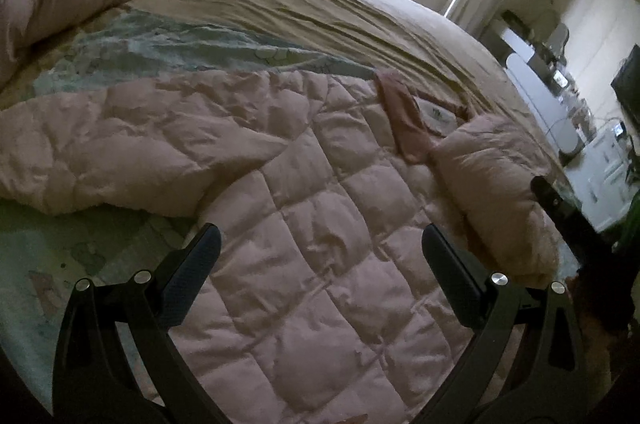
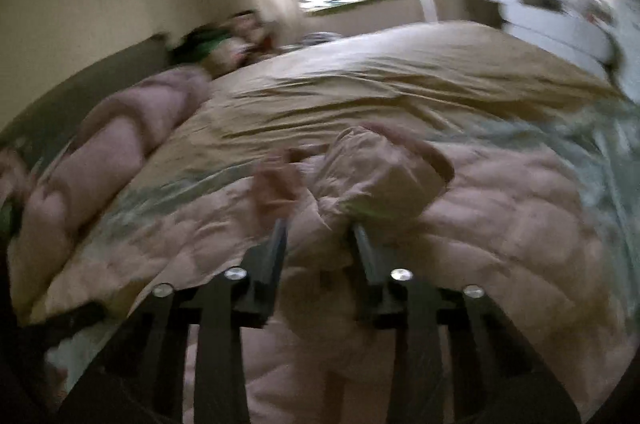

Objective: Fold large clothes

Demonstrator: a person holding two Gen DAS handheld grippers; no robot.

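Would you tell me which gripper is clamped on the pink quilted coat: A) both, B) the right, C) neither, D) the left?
B: the right gripper pinches a fold of the pink quilted coat, while the left gripper hovers open above it.

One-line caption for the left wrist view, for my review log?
Open left gripper hovers over a pink quilted puffer jacket spread flat on a tan-sheeted bed.

The black two-finger left gripper hangs with its textured fingers spread wide and nothing between them; the black right gripper has its narrow fingers clamped on puffy pink quilted fabric
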